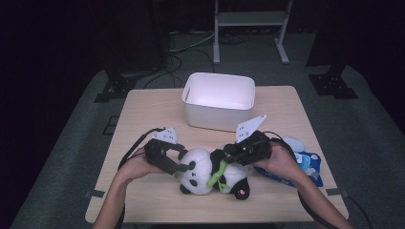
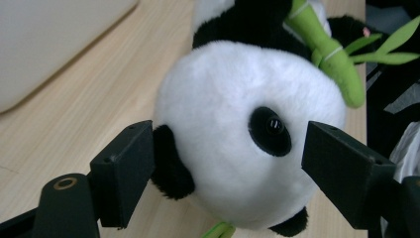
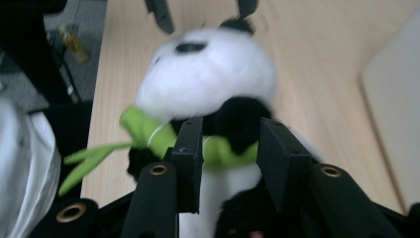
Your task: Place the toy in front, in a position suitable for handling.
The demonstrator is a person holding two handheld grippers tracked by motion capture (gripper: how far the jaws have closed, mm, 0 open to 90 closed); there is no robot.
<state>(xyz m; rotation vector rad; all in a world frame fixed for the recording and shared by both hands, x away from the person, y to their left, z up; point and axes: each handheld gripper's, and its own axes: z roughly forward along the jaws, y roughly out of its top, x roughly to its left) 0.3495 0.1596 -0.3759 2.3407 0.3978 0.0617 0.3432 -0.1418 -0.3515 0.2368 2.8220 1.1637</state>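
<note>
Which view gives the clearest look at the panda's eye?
The left gripper view: the panda's eye is close, sharp and facing the camera. The right gripper view shows an eye patch blurred, farther off; in the high view the face is small.

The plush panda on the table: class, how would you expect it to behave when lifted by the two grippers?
The plush panda looks fluffy and rounded, so it probably squashes under the jaws and is light for its size. Its limbs and the green bamboo would likely flop. Lying on the table, it seems unlikely to roll.

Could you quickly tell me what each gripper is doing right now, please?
Left gripper: open, jaws either side of the plush panda's head.
Right gripper: jaws around the panda's body; grip cannot be told.
</note>
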